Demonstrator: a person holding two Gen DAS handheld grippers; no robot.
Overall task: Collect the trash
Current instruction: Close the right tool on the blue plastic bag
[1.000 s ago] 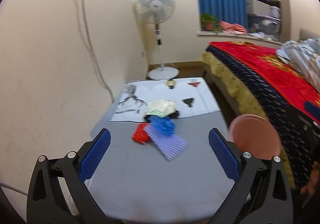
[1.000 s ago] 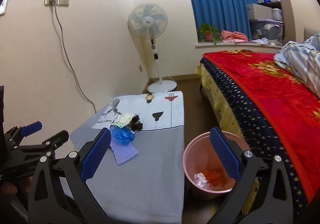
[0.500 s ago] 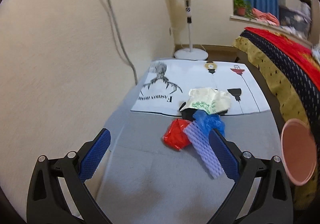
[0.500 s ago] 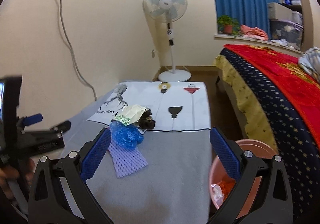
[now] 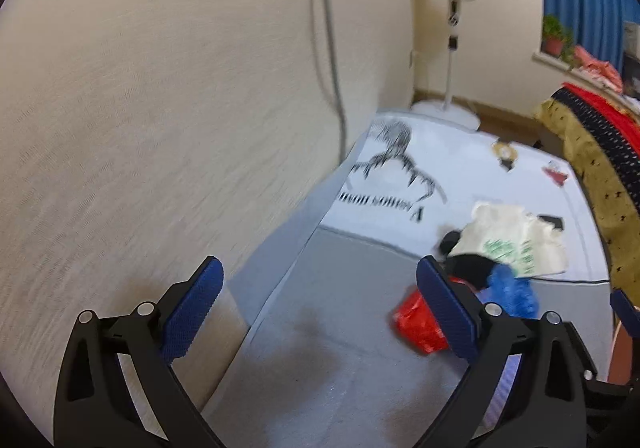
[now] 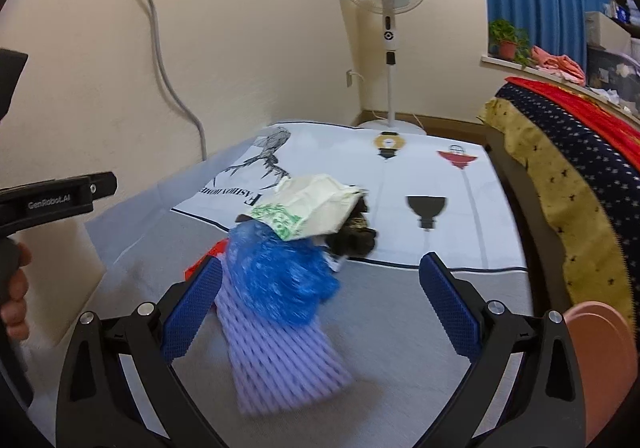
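Right wrist view: purple foam net (image 6: 280,348), blue bag (image 6: 280,276) and pink bin (image 6: 600,352), the bin at 4 o'clock; the left wrist view hides the net. Left wrist view: red wrapper (image 5: 420,322) at 3 o'clock, touching the right finger of the left claw (image 5: 320,312). The net lies between the spread fingers of the right claw (image 6: 320,308). Both claws gape wide, empty, above the grey worktop (image 5: 340,328).

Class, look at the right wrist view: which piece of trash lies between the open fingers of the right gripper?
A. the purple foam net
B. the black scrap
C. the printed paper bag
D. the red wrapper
A: the purple foam net lies between the right gripper fingers, partly under the blue plastic bag.
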